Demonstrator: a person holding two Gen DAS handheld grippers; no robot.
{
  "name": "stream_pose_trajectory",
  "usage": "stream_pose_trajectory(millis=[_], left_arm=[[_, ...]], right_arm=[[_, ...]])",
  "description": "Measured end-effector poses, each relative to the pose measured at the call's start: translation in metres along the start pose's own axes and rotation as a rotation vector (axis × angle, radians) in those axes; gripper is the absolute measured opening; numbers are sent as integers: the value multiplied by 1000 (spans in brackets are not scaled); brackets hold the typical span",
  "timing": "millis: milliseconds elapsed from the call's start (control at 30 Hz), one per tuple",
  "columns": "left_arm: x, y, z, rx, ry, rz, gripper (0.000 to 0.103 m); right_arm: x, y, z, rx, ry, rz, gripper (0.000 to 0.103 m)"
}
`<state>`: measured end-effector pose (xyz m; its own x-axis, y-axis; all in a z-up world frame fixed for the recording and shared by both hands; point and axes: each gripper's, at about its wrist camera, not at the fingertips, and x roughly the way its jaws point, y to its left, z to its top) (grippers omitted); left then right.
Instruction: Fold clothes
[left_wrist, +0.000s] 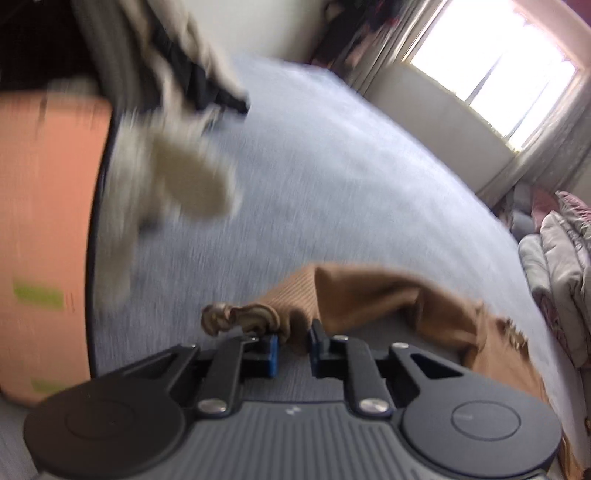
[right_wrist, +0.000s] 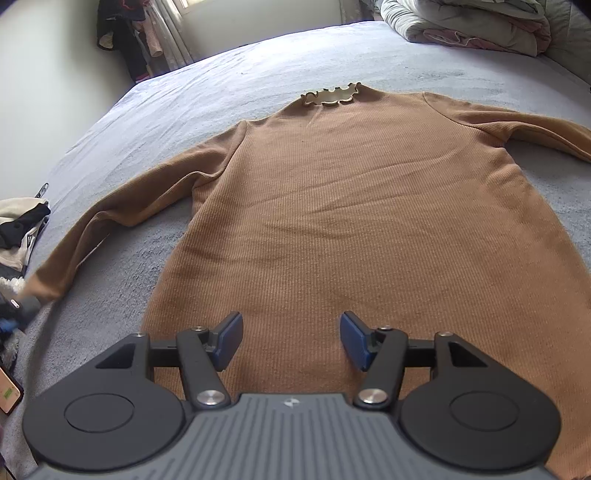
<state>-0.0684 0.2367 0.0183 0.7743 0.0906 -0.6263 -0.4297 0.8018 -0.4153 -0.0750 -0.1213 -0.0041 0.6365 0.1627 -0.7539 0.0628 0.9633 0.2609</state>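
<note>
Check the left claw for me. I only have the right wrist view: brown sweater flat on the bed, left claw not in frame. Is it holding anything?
Observer: Yes. The left claw is shut on the sweater's brown sleeve, just behind its ruffled cuff.
Operator: Anything beyond the bed edge on that side?
Observer: An orange cardboard box stands right against the bed, with a pale heap of clothes lying by that edge.
</note>
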Motion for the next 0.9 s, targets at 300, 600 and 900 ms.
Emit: stream_pose_trajectory(millis=[300, 600, 900], left_arm=[[-4, 7, 39, 17, -141, 10, 15], [-8, 1, 54, 76, -226, -139, 15], [-14, -52, 11, 424, -137, -567, 16]], right_arm=[[2, 4, 1, -20, -3, -1, 61], [5, 16, -1, -90, -2, -1, 61], [4, 17, 4, -101, -9, 29, 61]])
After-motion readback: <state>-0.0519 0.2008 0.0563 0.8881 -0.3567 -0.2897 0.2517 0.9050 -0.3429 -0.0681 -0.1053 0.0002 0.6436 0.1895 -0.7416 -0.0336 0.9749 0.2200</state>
